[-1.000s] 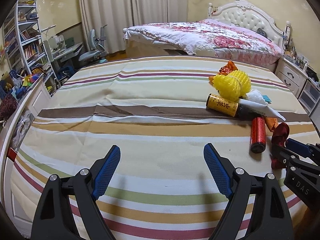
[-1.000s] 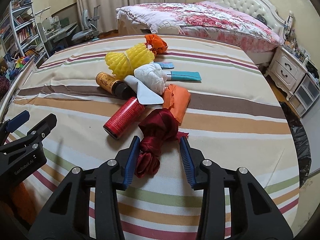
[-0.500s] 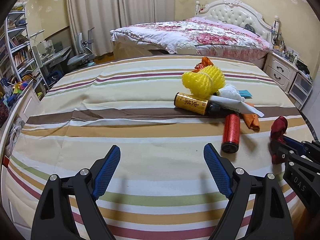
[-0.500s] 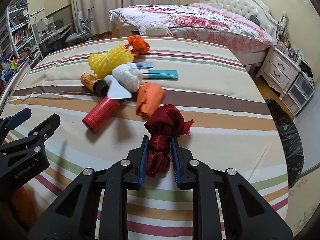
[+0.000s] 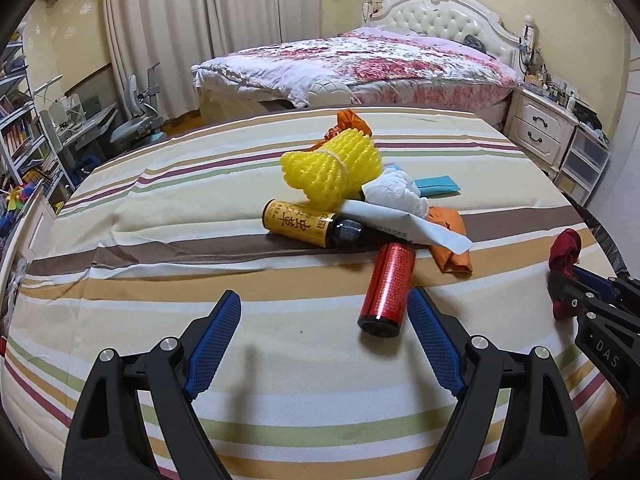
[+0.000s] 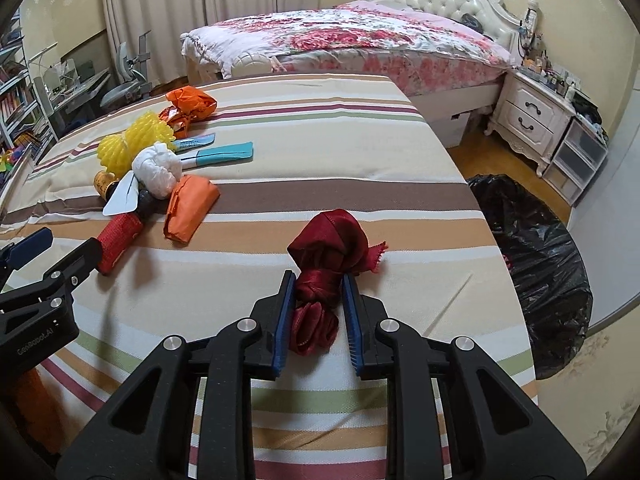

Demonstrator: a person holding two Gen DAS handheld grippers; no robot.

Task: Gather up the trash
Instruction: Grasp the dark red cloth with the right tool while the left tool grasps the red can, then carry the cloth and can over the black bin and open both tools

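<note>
The jaws of the right gripper [image 6: 318,298] are pressed in against a knotted dark red cloth [image 6: 326,258], its blue pads squeezing the lower, twisted part while the bunched upper end and a frayed corner stick out ahead of the fingertips. The cloth sits over the striped sheet [image 6: 320,184], near the sheet's right edge. On the floor to the right of that edge lies an open black trash bag [image 6: 536,264].

The left gripper [image 5: 324,320] has its jaws spread wide with nothing between the pads; only bare sheet shows in the gap. A red foil-wrapped cylinder [image 5: 386,290] lies just ahead of its right fingertip, close beside it, though whether they touch cannot be told.

Beyond the cylinder sits the rest of the pile: a dark bottle with a yellow label [image 5: 310,224] on its side, a white paper strip [image 5: 408,226] across its neck, a yellow foam net [image 5: 332,168], a crumpled white tissue [image 5: 396,192], a folded orange bag [image 5: 450,240], a crumpled orange wrapper [image 5: 352,122], and a teal packet [image 5: 436,184].

A flowered bed [image 5: 360,64] stands behind.
</note>
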